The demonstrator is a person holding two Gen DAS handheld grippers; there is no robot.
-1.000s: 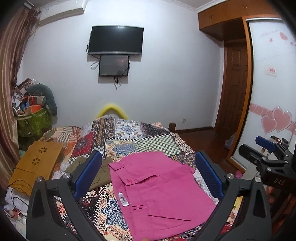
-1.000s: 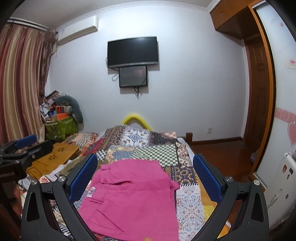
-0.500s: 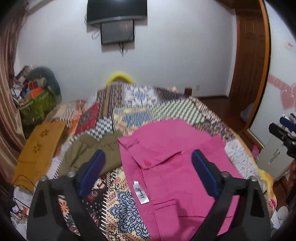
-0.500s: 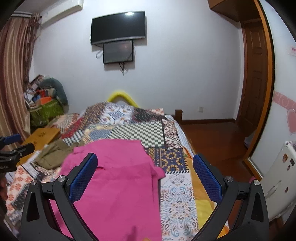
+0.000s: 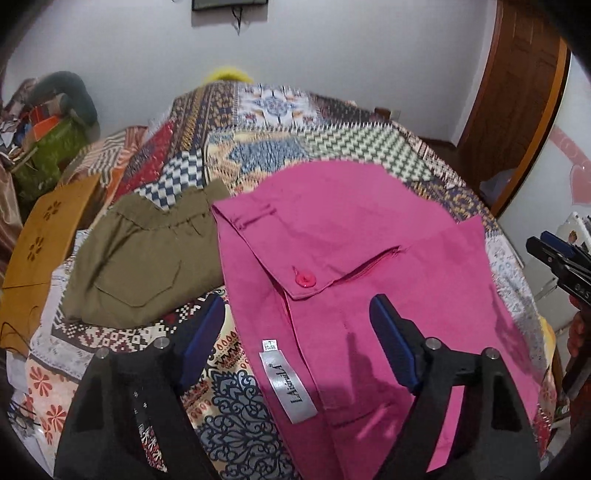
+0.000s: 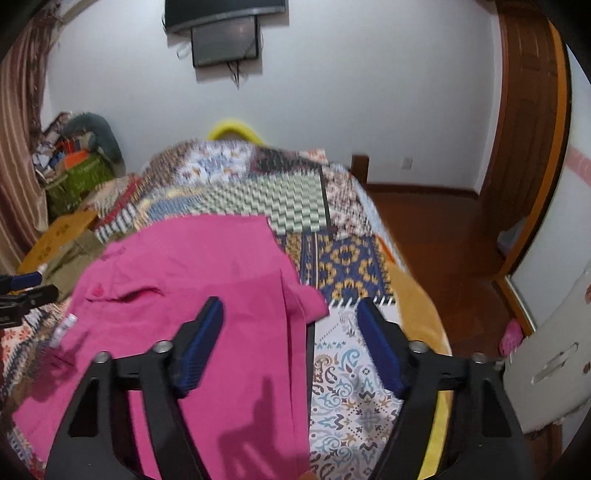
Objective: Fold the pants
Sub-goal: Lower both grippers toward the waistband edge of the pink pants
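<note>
- Lying flat on the patchwork bedspread (image 5: pixel 280 122) of the bed are the pink pants (image 5: pixel 369 258); their waistband with its pink button (image 5: pixel 303 278) faces the left side, and a white brand label (image 5: pixel 286 384) shows at the near edge
- the left tongs (image 5: pixel 297 343) hang over the waistband end with their blue pads spread wide, gripping nothing; one pad is above the bedspread, the other above the pink cloth
- the right tongs (image 6: pixel 290 343) are likewise spread apart and empty, above the pants' right-hand edge (image 6: pixel 299 295); one pad is over the pink fabric, the other over the bare bedspread (image 6: pixel 351 387)
- beside the pants, on their left, lies an olive-green garment (image 5: pixel 147 254), its edge just next to the pink waistband; further left sits a tan board with flower cut-outs (image 5: pixel 48 229)
- against the white wall behind stand a wall-mounted television (image 6: pixel 221 14) and a wooden door (image 6: pixel 528 122)
</note>
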